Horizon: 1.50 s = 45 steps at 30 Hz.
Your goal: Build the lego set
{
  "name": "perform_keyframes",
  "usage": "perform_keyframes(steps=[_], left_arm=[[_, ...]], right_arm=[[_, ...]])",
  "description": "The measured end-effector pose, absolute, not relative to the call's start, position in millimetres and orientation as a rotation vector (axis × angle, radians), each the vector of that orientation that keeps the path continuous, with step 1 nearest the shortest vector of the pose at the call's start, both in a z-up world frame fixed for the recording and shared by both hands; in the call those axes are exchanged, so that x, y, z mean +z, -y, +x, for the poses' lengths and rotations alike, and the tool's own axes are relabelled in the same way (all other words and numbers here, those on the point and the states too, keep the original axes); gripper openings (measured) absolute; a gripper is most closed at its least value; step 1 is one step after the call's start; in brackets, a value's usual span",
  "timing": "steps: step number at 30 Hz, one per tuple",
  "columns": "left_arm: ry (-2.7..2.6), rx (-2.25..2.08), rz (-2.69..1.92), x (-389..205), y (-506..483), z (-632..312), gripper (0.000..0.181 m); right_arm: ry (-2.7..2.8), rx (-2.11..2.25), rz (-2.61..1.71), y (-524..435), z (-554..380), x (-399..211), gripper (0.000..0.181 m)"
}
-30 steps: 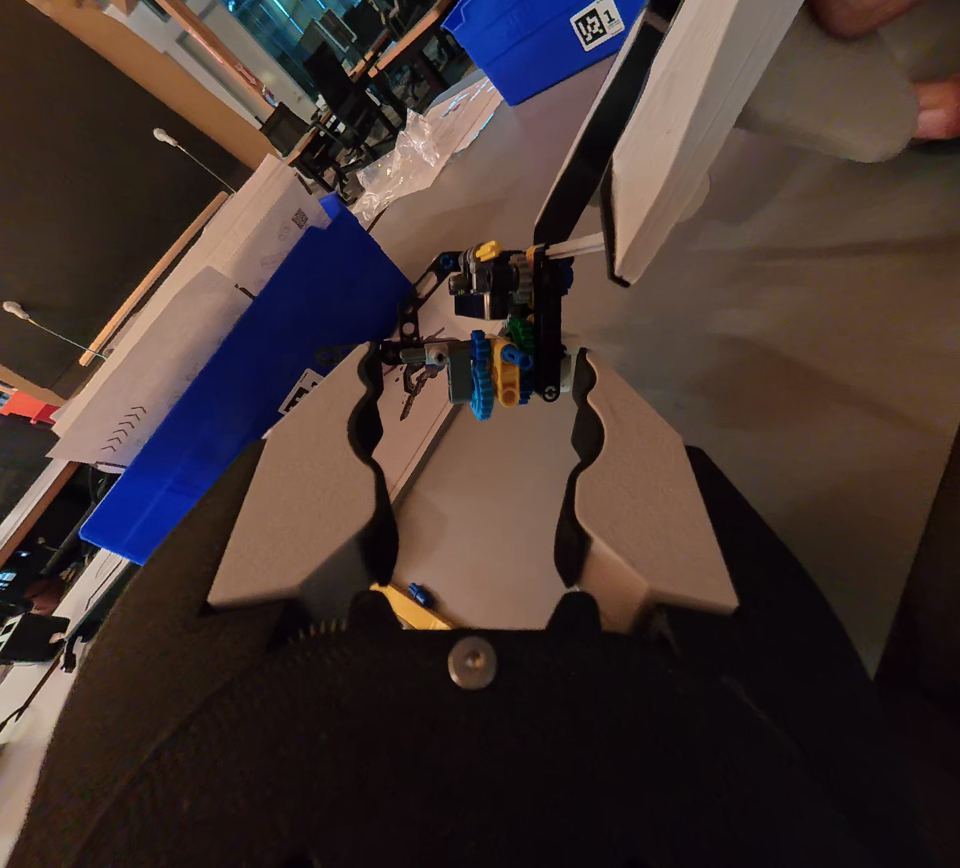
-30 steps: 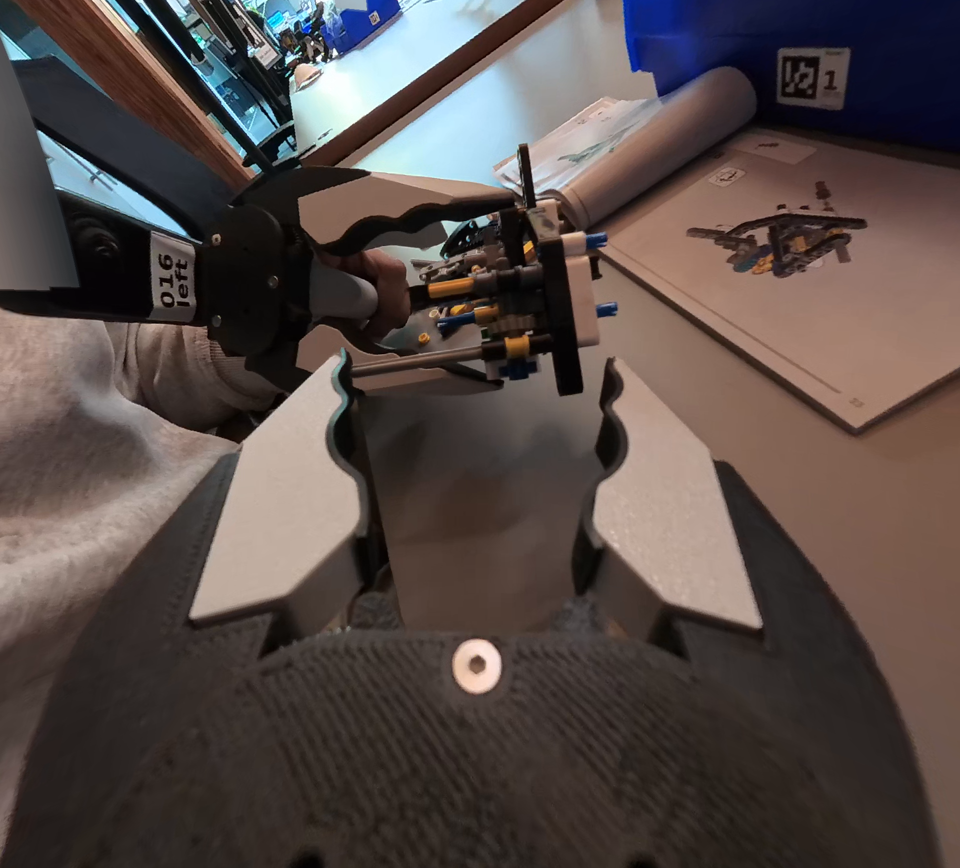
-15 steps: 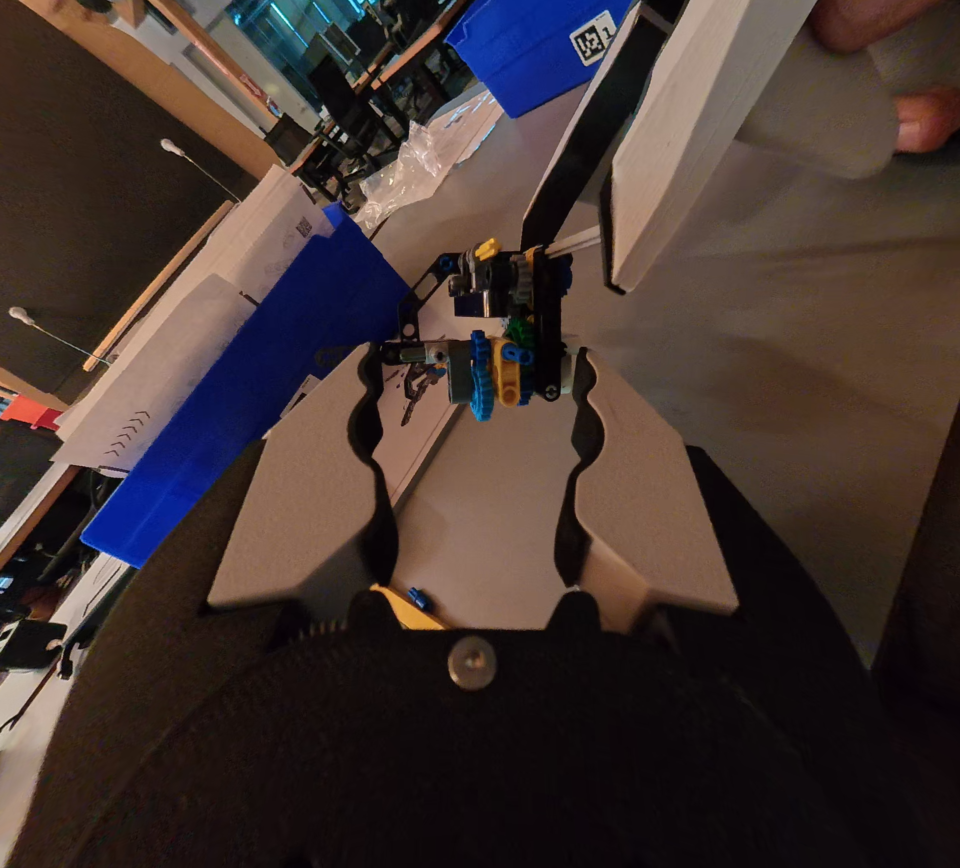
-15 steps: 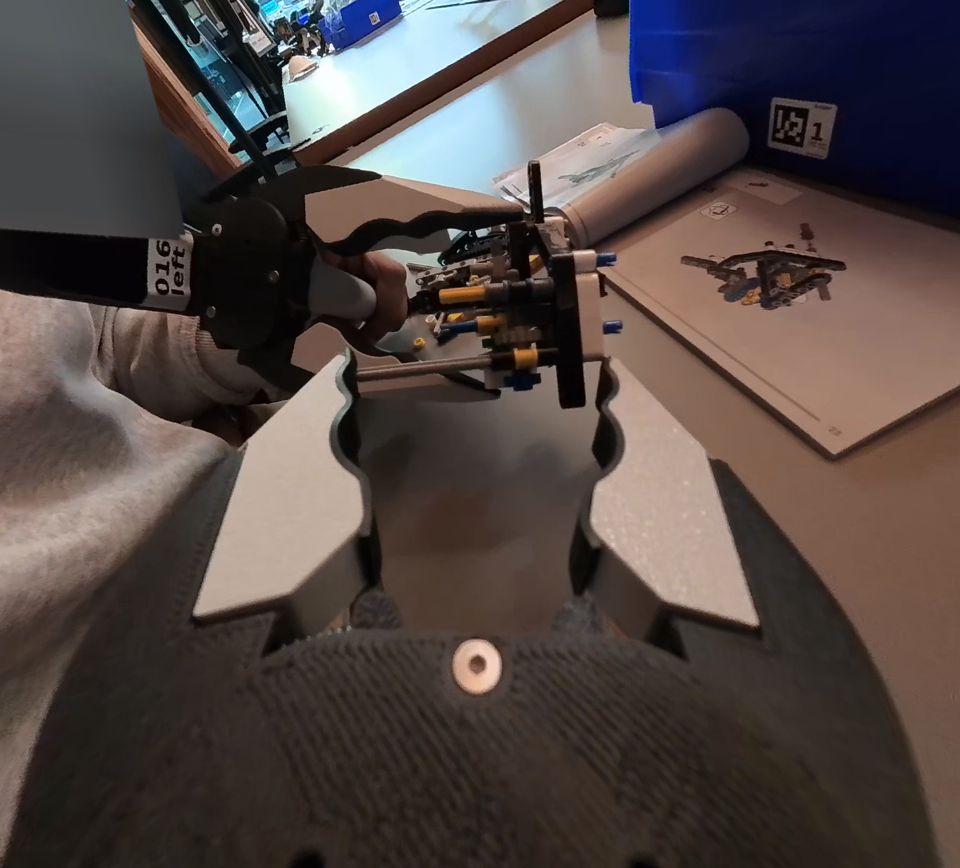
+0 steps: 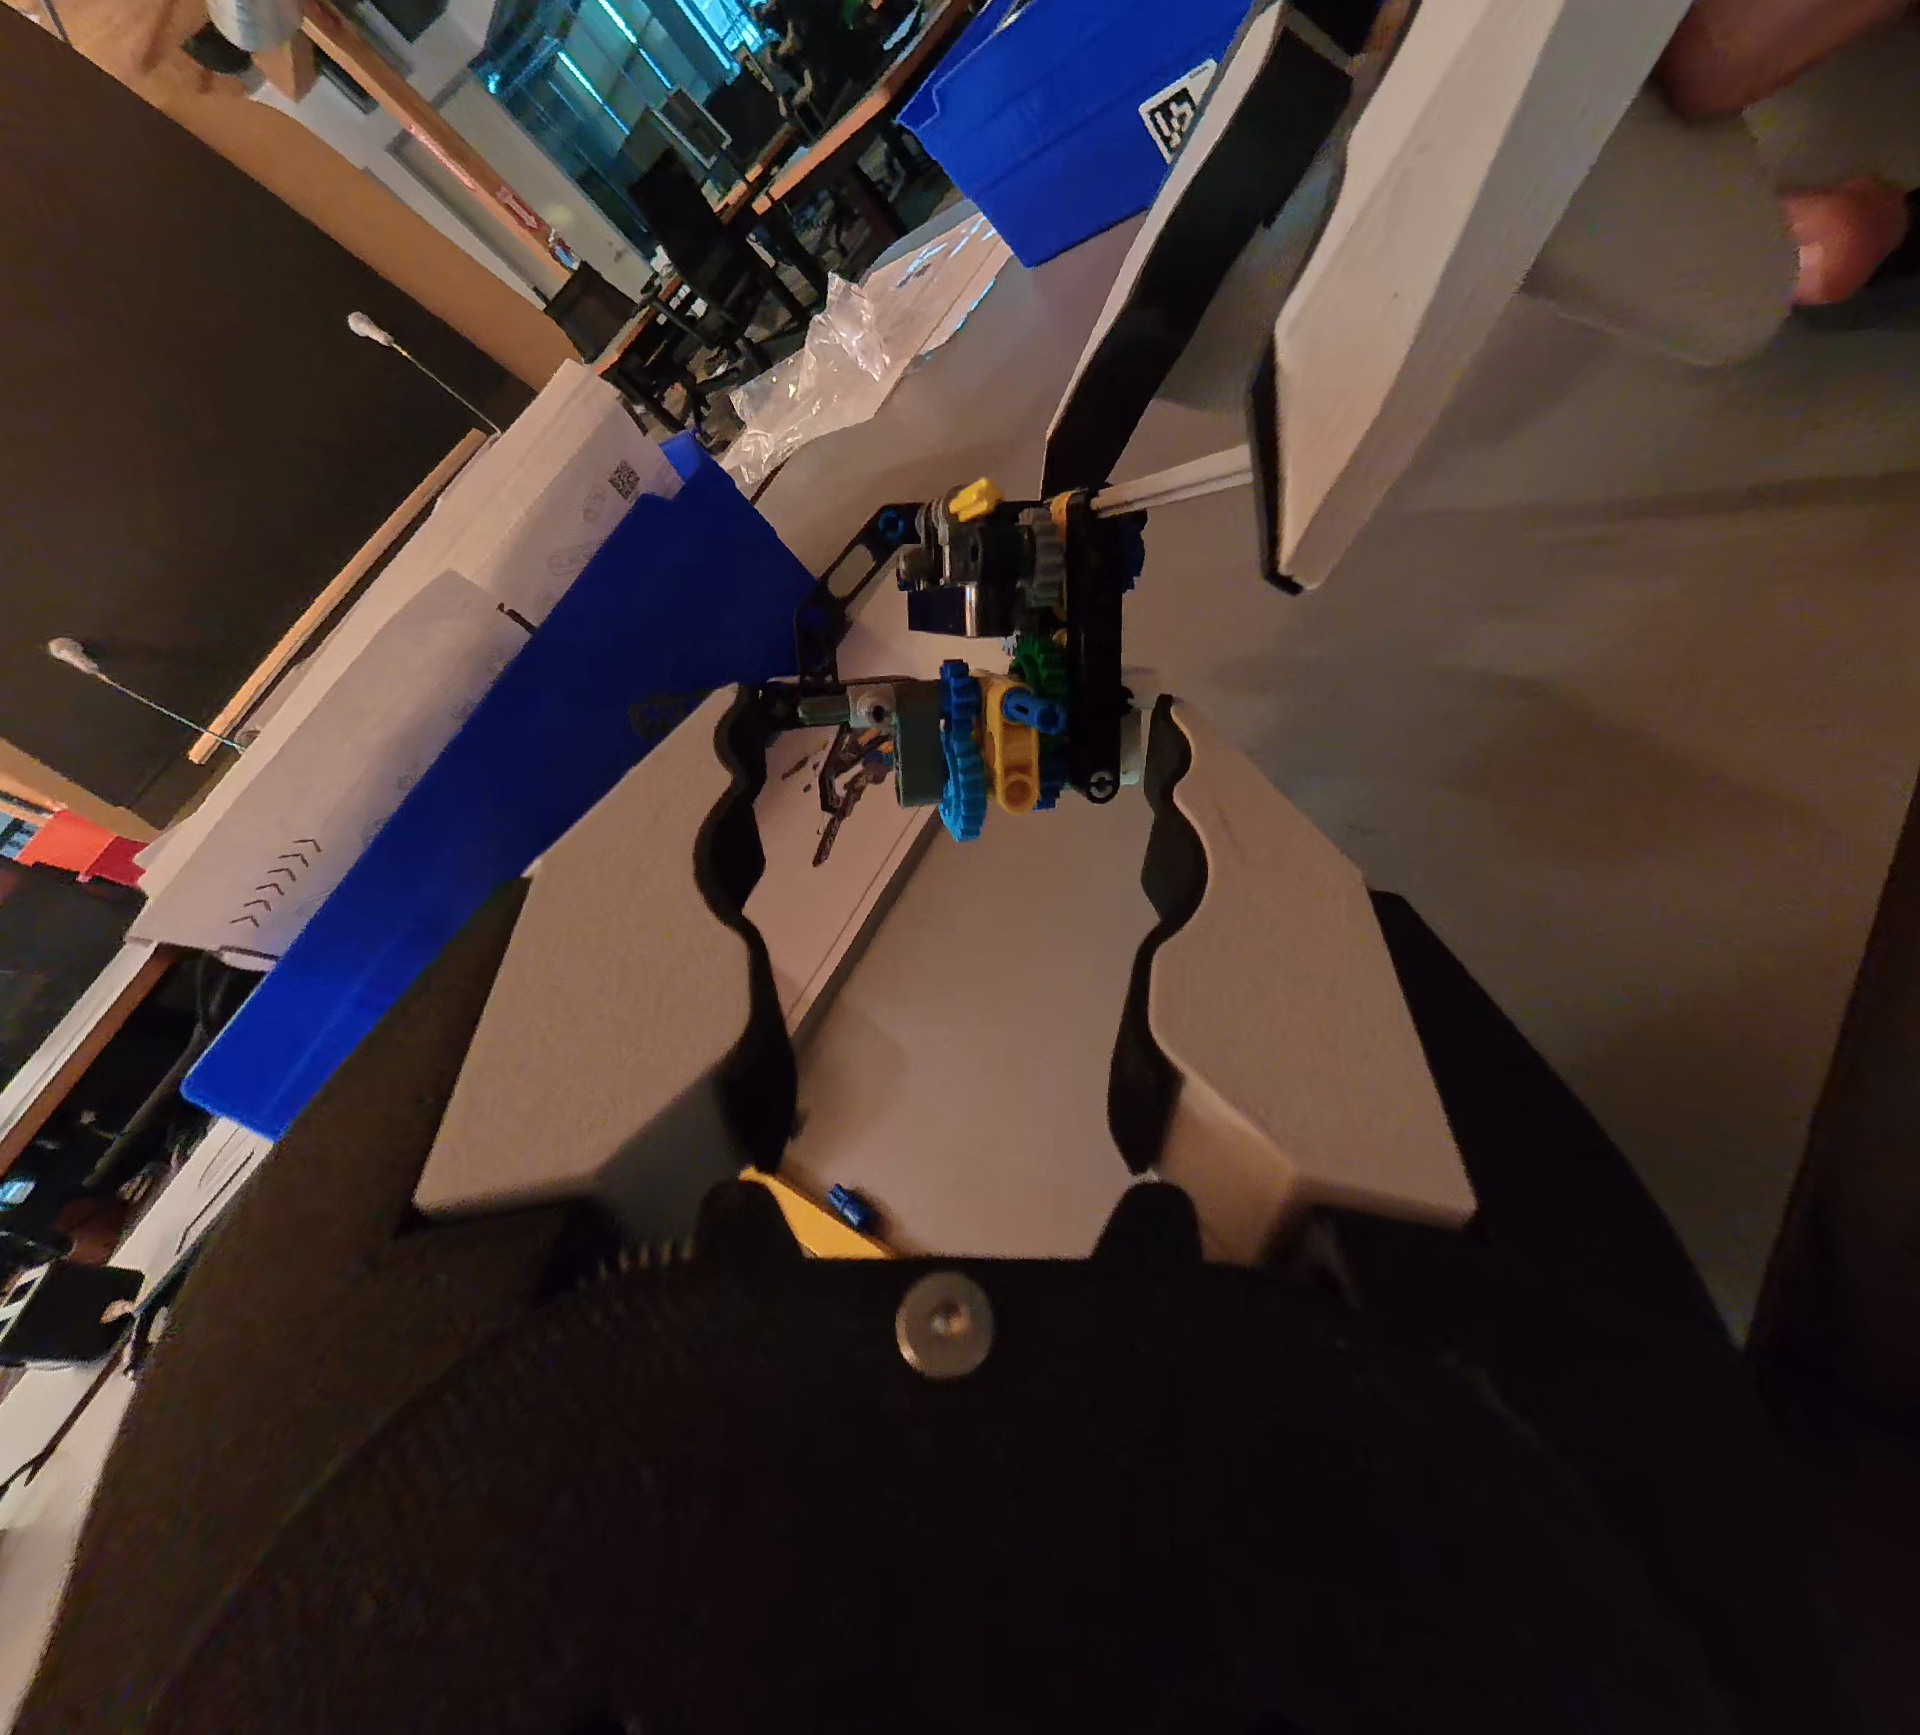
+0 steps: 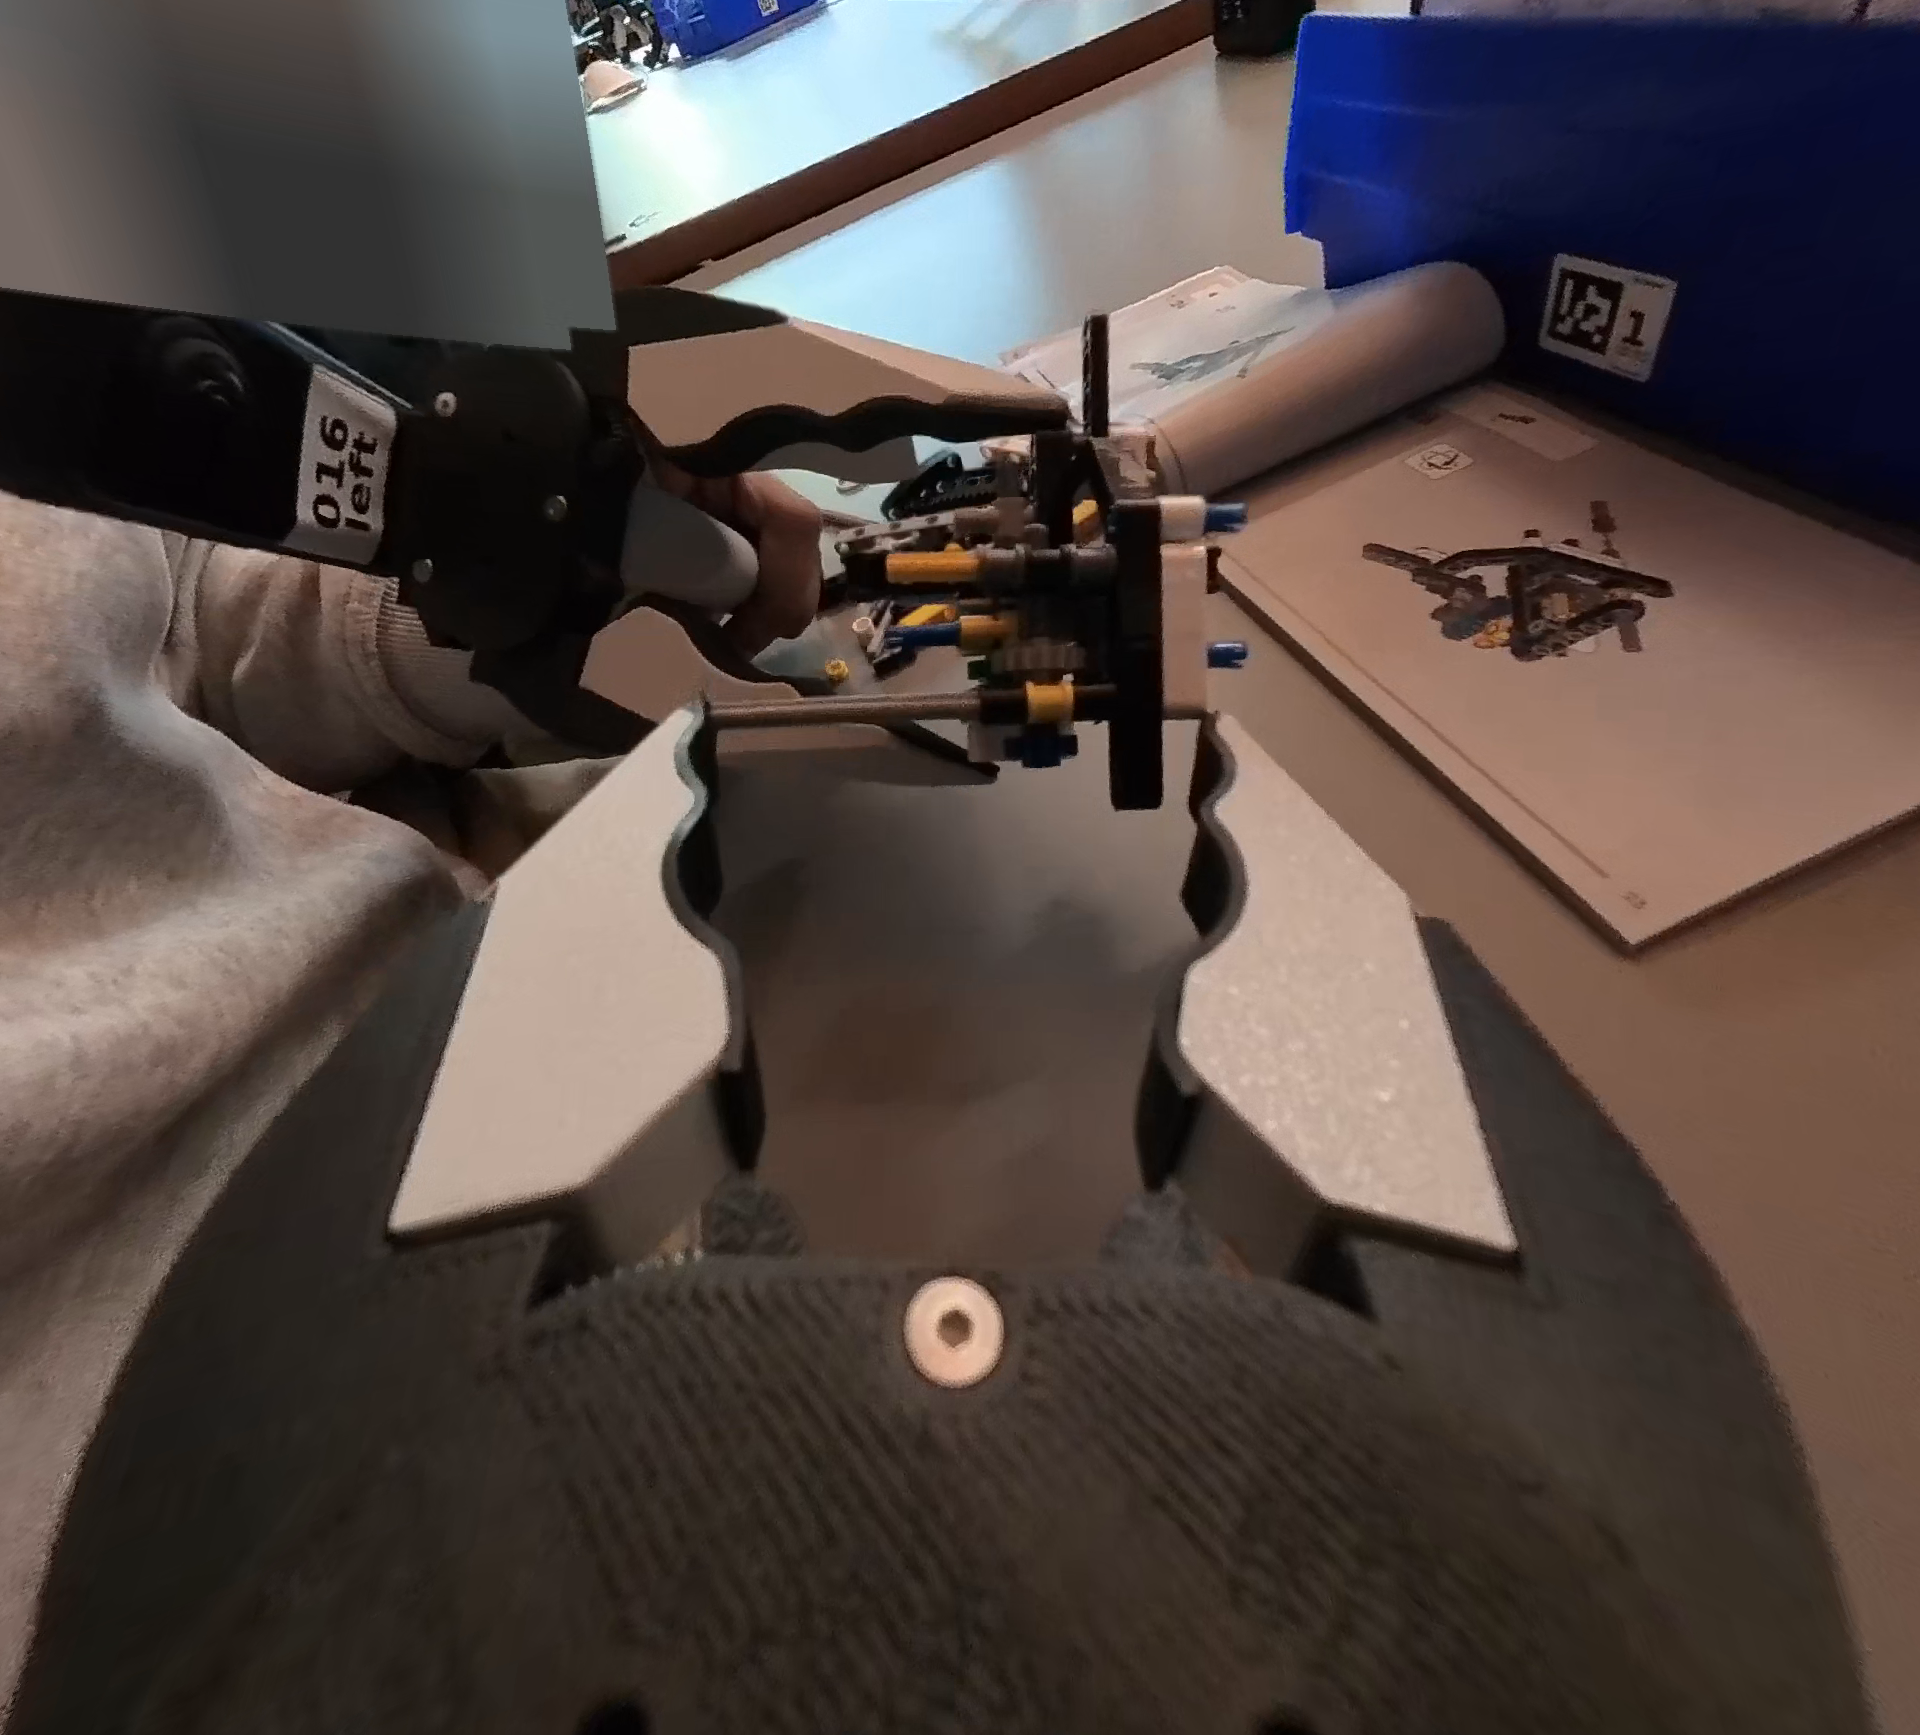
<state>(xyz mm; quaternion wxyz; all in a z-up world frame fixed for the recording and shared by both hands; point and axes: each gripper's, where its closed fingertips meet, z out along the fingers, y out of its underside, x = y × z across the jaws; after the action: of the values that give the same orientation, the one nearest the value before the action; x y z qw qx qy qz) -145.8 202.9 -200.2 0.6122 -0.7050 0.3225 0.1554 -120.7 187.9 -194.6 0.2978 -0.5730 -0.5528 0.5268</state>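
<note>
The lego assembly [image 5: 997,646], a black frame with blue, green and grey gears and yellow parts, hangs in the air above the table. My left gripper [image 5: 945,719] is shut on it across its lower end. In the right wrist view the assembly [image 6: 1081,615] shows a long grey axle [image 6: 842,706] sticking out to the left and a white plate on the right. My right gripper [image 6: 951,729] is shut across it, one tip on the axle's end and the other on the white plate. The right gripper also shows in the left wrist view [image 5: 1174,522].
An open instruction booklet [image 6: 1558,646] lies on the grey table, one page rolled up [image 6: 1351,355]. A blue bin [image 6: 1610,127] stands behind it. A second blue bin [image 5: 1060,96] and a clear plastic bag [image 5: 831,366] lie farther off. Small loose parts [image 6: 894,625] lie under the assembly. Left and right tips are no more than a few centimetres apart.
Both grippers stay on the assembly. The right gripper's fingers have closed in slightly and it has tilted, so the booklet and bin sit lower in its view.
</note>
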Motion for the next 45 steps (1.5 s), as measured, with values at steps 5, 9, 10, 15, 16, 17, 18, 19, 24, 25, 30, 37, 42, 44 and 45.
perform_keyframes(steps=[5,9,10,15,16,17,18,19,24,25,30,37,42,44,45], left_arm=[[-0.752,0.350,-1.595,-196.6,-201.1,-143.4,0.073],[-0.751,0.327,-1.584,-195.3,-200.0,-142.0,0.073],[-0.749,0.320,-1.581,-194.6,-199.7,-141.7,0.073],[-0.751,0.309,-1.581,-195.1,-199.5,-141.0,0.073],[-0.752,0.309,-1.582,-195.5,-199.6,-141.0,0.073],[-0.753,0.309,-1.584,-196.0,-199.8,-141.1,0.073],[-0.753,0.309,-1.584,-196.1,-199.8,-141.1,0.073],[-0.753,0.308,-1.583,-195.9,-199.7,-141.0,0.073],[-0.753,0.310,-1.577,-195.1,-199.4,-140.5,0.073],[-0.755,0.313,-1.575,-194.9,-199.2,-140.1,0.073],[-0.761,0.330,-1.564,-194.1,-198.8,-139.7,0.073],[-0.769,0.348,-1.539,-192.8,-197.7,-138.8,0.073],[-0.777,0.369,-1.535,-194.6,-197.8,-138.5,0.073],[-0.775,0.367,-1.536,-194.3,-198.1,-138.8,0.073],[-0.774,0.366,-1.537,-194.4,-198.2,-138.9,0.073]], right_arm=[[1.461,1.422,-1.501,-188.3,-118.0,-190.0,0.090],[1.455,1.440,-1.485,-188.8,-115.8,-187.1,0.089],[1.452,1.448,-1.482,-188.6,-115.4,-186.4,0.089],[1.456,1.450,-1.478,-188.5,-114.5,-186.8,0.089],[1.458,1.446,-1.478,-188.5,-114.4,-187.2,0.089],[1.461,1.442,-1.477,-188.5,-114.3,-187.6,0.089],[1.461,1.442,-1.477,-188.3,-114.2,-187.5,0.089],[1.460,1.442,-1.475,-188.2,-114.1,-187.4,0.089],[1.458,1.437,-1.464,-187.6,-113.5,-186.4,0.088],[1.458,1.432,-1.458,-187.4,-113.2,-186.3,0.088],[1.459,1.422,-1.448,-186.9,-112.9,-186.1,0.088],[1.447,1.464,-1.456,-186.1,-112.5,-185.3,0.088],[1.448,1.473,-1.472,-186.4,-112.6,-187.0,0.088],[1.446,1.471,-1.470,-186.5,-112.9,-186.8,0.088],[1.447,1.468,-1.470,-186.5,-113.0,-186.9,0.088]])
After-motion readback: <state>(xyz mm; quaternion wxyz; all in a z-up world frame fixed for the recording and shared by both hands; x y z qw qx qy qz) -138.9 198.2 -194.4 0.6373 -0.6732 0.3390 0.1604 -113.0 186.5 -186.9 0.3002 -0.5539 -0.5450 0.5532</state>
